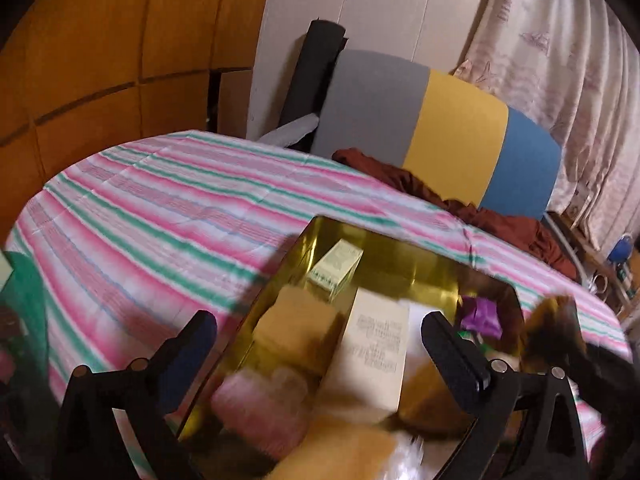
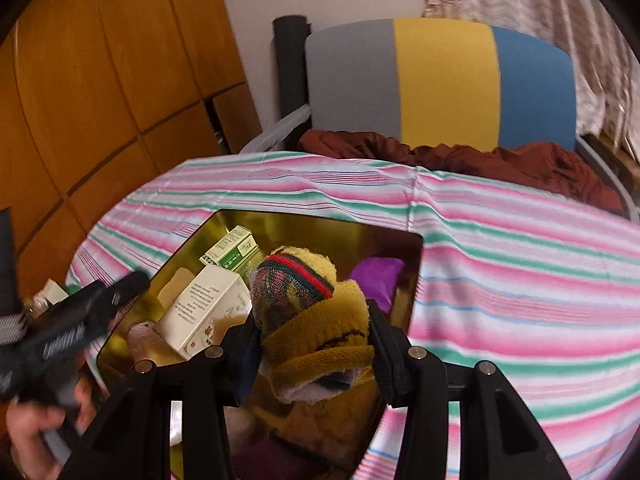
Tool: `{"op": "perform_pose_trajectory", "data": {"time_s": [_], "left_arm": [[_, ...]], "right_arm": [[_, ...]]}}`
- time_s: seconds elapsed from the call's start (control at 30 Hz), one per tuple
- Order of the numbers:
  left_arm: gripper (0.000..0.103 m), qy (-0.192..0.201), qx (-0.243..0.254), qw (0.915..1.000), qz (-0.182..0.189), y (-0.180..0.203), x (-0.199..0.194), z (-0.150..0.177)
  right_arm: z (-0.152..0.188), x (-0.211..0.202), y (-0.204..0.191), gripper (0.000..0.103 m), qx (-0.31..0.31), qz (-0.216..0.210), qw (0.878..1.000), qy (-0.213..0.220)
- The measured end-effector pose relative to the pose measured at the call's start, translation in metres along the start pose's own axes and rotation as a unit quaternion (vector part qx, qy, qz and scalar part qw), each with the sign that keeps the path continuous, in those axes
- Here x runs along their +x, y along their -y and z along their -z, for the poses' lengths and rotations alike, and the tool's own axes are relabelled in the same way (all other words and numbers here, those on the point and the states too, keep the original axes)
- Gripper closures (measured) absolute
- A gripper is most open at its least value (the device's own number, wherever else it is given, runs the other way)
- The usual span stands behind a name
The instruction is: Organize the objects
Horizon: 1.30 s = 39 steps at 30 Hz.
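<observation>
- Your right gripper [image 2: 312, 344] clamps a mustard knitted sock bundle [image 2: 316, 320] above the gold tray [image 2: 320, 222].
- Your left gripper [image 1: 320, 344] stands wide open, empty, over that tray.
- Print on the white box [image 2: 204, 312] and green-white box [image 2: 232, 248] is too blurred to read.

Pink-green striped cloth [image 2: 520, 248], gold tray [image 2: 240, 220]

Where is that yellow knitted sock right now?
In the right wrist view, the yellow sock is clamped in the right gripper, above the gold tray, just right of the white box.
</observation>
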State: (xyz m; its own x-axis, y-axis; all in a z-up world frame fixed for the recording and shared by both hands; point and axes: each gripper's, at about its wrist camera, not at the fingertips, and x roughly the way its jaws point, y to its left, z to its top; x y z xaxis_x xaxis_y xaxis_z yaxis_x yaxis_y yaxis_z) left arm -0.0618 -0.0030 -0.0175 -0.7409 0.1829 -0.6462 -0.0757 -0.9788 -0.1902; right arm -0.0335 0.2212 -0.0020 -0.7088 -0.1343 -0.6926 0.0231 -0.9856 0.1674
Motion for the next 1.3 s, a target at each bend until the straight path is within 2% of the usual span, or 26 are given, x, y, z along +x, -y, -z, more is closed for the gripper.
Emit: {"op": "perform_pose_trajectory", "data": {"time_s": [0.17,0.4,0.6,0.7,0.77,0.87,1.07,1.3], "left_arm": [[0.0,-0.009,-0.012,0.9999,0.0,-0.005,-0.015,0.014],[0.0,-0.035,0.011,0.9992,-0.017,-0.01,-0.016,0.026],[0.0,-0.031,-0.013,0.9991,-0.027,-0.025,-0.021,0.026],[0.0,-0.031,-0.015,0.9986,-0.039,-0.028,-0.021,0.025],[0.0,-0.031,-0.017,0.9983,-0.046,-0.027,-0.021,0.025],[0.0,-0.034,-0.019,0.9975,-0.058,-0.024,-0.021,0.024],[0.0,-0.033,0.002,0.9979,-0.056,-0.009,-0.028,0.027],[0.0,-0.039,0.02,0.9966,-0.069,0.002,-0.041,0.027]], "right_arm": [[-0.026,0.036,-0.024,0.056,-0.056,-0.014,0.998,-0.037],[-0.056,0.095,-0.05,0.056,-0.091,-0.007,0.992,-0.092],[-0.068,0.134,-0.05,0.049,-0.053,-0.014,0.991,-0.123],[-0.069,0.145,-0.047,0.043,-0.03,-0.034,0.99,-0.137],[-0.068,0.139,-0.048,0.036,-0.036,-0.037,0.991,-0.127],[-0.067,0.12,-0.044,0.036,-0.037,-0.033,0.993,-0.106],[-0.061,0.065,-0.031,0.036,-0.014,-0.022,0.998,-0.062],[-0.03,0.004,-0.016,0.036,0.008,0.014,0.999,-0.031]]}}
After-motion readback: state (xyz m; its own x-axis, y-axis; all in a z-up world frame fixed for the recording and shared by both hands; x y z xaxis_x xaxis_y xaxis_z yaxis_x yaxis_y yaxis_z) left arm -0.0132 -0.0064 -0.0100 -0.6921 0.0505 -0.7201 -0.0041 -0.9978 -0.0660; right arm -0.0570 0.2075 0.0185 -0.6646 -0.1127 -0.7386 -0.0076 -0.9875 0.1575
